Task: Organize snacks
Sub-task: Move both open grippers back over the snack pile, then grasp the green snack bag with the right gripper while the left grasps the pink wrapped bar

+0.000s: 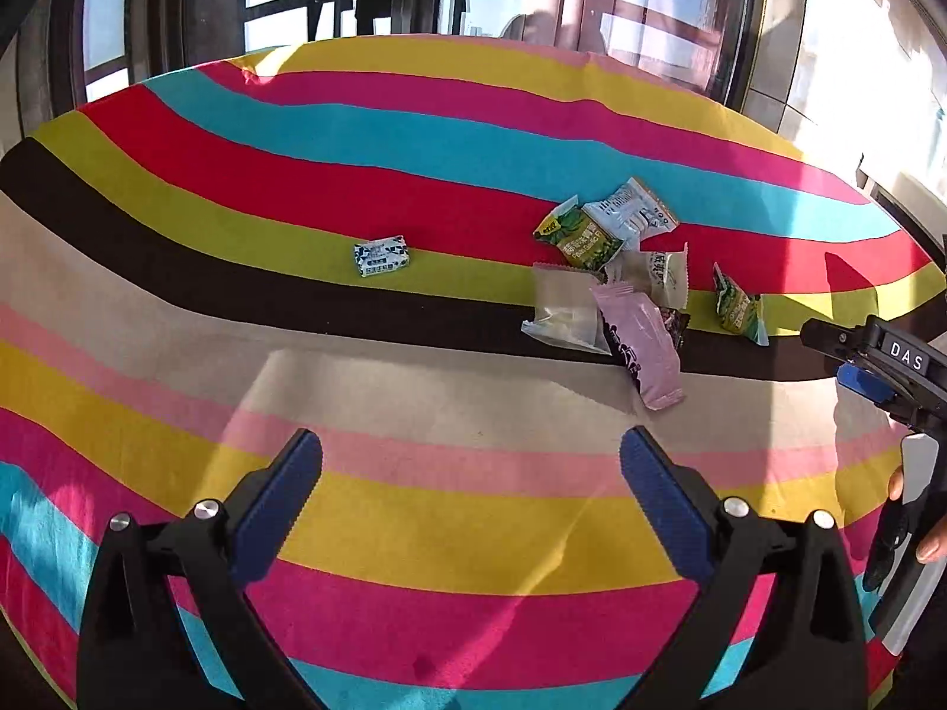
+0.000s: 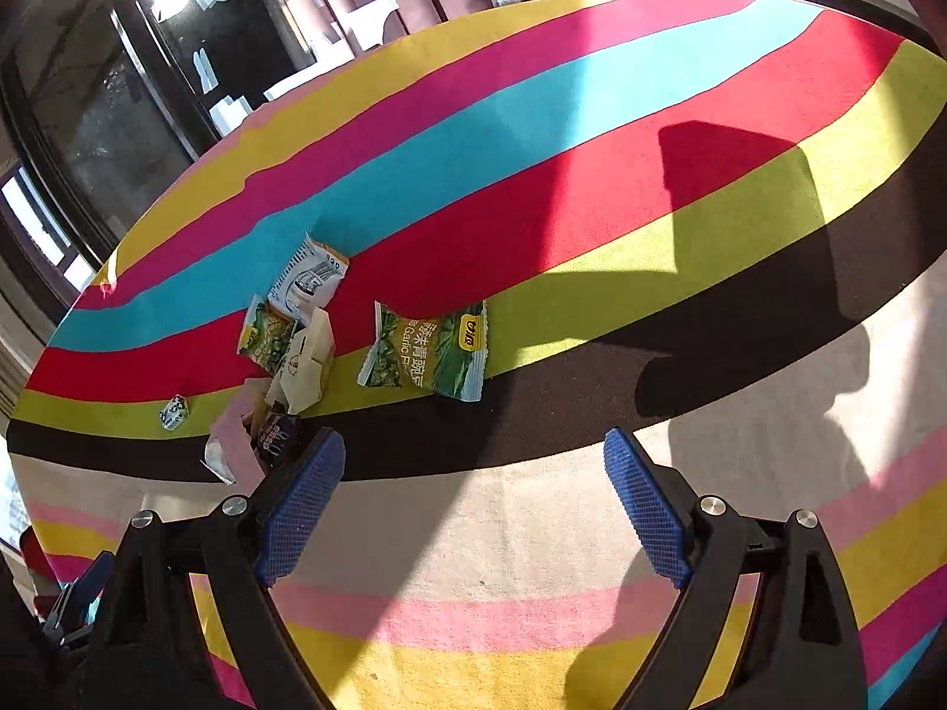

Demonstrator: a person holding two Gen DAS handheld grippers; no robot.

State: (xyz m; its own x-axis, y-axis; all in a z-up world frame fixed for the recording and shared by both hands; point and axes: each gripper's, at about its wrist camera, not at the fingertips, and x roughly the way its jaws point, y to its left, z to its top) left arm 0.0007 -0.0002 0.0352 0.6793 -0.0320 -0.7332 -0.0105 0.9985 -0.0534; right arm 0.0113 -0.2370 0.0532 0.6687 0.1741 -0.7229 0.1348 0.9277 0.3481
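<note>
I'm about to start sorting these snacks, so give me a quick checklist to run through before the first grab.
1. Left gripper open and holding nothing: ok.
2. Right gripper open and holding nothing: ok.
3. Green pea packet lies apart from the pile, free to grab: ok.
4. Small blue-and-white packet lies alone: ok.
5. Pink packet overlaps its neighbours: not ok.
6. Bin or tray for sorted snacks: cannot tell, none in view.

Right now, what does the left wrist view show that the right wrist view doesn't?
Only the left wrist view shows the right tool from the side and fingers on its handle. Only the right wrist view shows the lone green pea packet face-on, print readable. Both show the snack pile, the small blue-and-white packet and the striped tablecloth.
</note>
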